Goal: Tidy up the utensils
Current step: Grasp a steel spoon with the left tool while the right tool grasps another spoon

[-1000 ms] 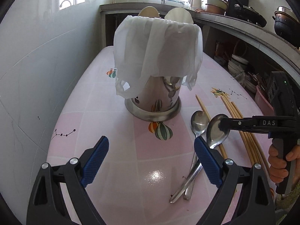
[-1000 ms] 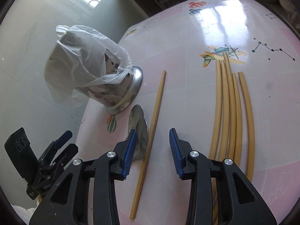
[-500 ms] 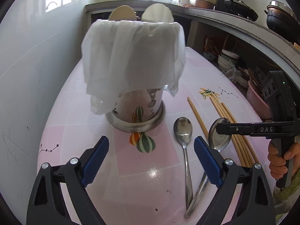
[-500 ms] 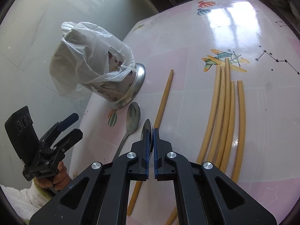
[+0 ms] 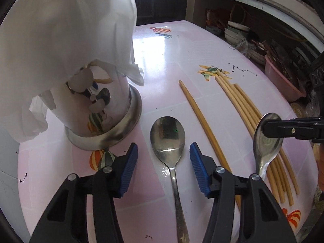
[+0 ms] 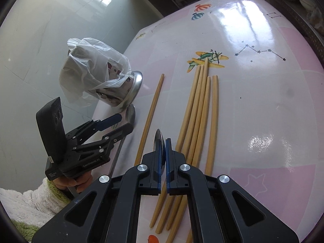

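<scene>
The right claw [image 6: 163, 151] was clenched edge-on across the bowl of a spoon [image 5: 267, 139], lifted clear of the pink worktop [image 5: 162, 60] with its handle trailing down toward the chopsticks [image 5: 249, 109], while the left claw [image 5: 163, 164] hung released, its blue pads either side of a second spoon [image 5: 168, 139] lying flat with bowl up and handle running back under the tool. The step in hand appeared to be carrying the gripped spoon to the steel holder [image 5: 101, 117], which stood upright at the left of the worktop under a loose white plastic bag [image 5: 66, 30]. Doing it well probably meant raising the spoon high enough to clear the bag's drape, tipping the handle downward and lowering it into the mouth before letting go; a pinch on a smooth, curved bowl looked liable to slip or swivel, so a slow, steady carry seemed wise. The holder's opening was hidden by the bag in both views. The right tool reached in level from the right above the chopstick bundle; the left was angled down, low over the worktop, just beside the holder's base. One chopstick [image 5: 200, 121] lay apart from the rest, between the flat spoon and the bundle.
</scene>
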`<state>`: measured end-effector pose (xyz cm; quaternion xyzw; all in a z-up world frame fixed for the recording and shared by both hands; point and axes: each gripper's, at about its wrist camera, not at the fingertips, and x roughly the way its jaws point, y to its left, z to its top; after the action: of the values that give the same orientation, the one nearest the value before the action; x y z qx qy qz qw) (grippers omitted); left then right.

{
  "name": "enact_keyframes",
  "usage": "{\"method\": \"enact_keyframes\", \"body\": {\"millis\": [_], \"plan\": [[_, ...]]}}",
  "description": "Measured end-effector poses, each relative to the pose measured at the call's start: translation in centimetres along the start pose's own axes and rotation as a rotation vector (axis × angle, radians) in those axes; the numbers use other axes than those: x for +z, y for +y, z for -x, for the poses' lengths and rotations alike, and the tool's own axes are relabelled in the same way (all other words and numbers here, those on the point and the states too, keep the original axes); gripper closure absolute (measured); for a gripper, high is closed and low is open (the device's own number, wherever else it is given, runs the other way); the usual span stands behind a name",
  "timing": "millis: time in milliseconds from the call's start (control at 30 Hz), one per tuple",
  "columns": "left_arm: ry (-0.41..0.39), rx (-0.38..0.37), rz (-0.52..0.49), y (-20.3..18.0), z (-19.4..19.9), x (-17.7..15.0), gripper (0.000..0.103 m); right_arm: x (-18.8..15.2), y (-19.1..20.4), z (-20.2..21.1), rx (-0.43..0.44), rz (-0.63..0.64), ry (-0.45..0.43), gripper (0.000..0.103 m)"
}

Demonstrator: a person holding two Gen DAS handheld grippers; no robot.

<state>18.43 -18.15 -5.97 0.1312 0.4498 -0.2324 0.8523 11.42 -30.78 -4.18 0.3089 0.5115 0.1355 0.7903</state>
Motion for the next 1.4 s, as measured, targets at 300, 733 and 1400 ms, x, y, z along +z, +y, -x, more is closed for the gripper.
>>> {"method": "enact_keyframes", "body": {"millis": [300,733,1400], "plan": [[-0.036,0.048,0.025,-0.3,0.6,-1.0,0.081,0.0,-0.3,0.0,0.010,0.001,0.012,0.101],[0.063,0.090,0.194,1.7,3.3,-4.0,0.098,-0.2,1.1,-0.9,0.019,0.032,0.019,0.101],[0.045,-0.033,0.208,4.8,4.3,-3.6,0.072,-0.5,2.1,-1.6,0.002,0.043,0.023,0.101]]}}
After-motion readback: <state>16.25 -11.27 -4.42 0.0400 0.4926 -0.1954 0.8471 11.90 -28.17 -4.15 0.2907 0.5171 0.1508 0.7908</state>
